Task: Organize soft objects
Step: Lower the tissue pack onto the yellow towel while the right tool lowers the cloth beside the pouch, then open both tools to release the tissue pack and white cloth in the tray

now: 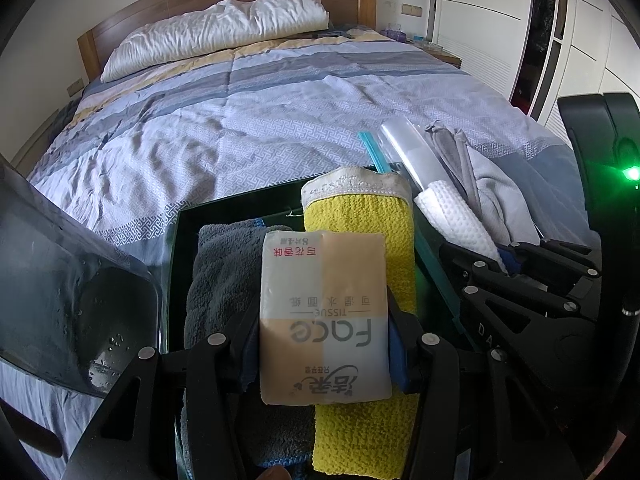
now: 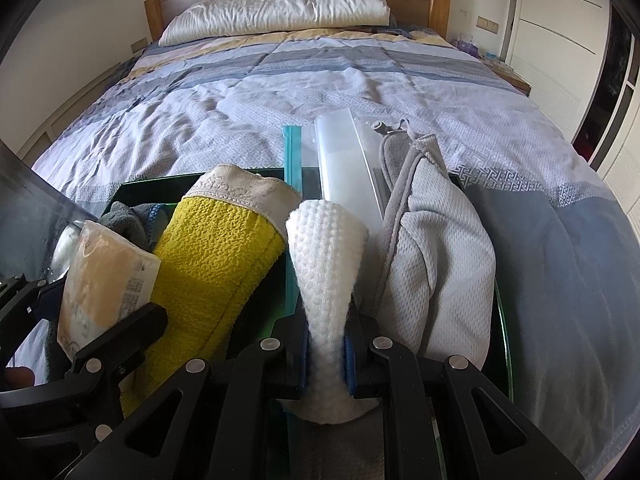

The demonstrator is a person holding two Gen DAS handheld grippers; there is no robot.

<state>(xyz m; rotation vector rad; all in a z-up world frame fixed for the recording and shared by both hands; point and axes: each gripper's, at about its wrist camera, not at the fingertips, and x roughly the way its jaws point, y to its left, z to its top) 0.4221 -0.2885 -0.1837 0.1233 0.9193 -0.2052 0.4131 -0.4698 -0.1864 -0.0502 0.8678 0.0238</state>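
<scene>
In the left wrist view, the left tool is closed partway on a pack of face tissues, its blue pads pressing the pack's two long sides, and the pack stands at 6 o'clock in the frame above the other things. Under it lie a grey towel at 8 o'clock of the pack and a yellow towel with a pale woven band at 1 o'clock, both inside a dark tray that sits on the bed. At 3 o'clock the right tool pinches a white waffle cloth, and beyond it lie a light grey garment and a clear zip bag with a teal seal. A white pillow rests against the wooden headboard at 12 o'clock. In the right wrist view, the right tool is nearly shut, squeezing the white waffle cloth thin between its blue pads at 6 o'clock, the cloth fanning out above them. The light grey garment lies just beside it at 3 o'clock, the yellow towel at 9 o'clock, the clear zip bag at 12 o'clock. At far left the left tool grips the pack of face tissues, and the grey towel peeps out behind it. A dark curved sheet at the left edge may be a lid, though it is hard to tell.
</scene>
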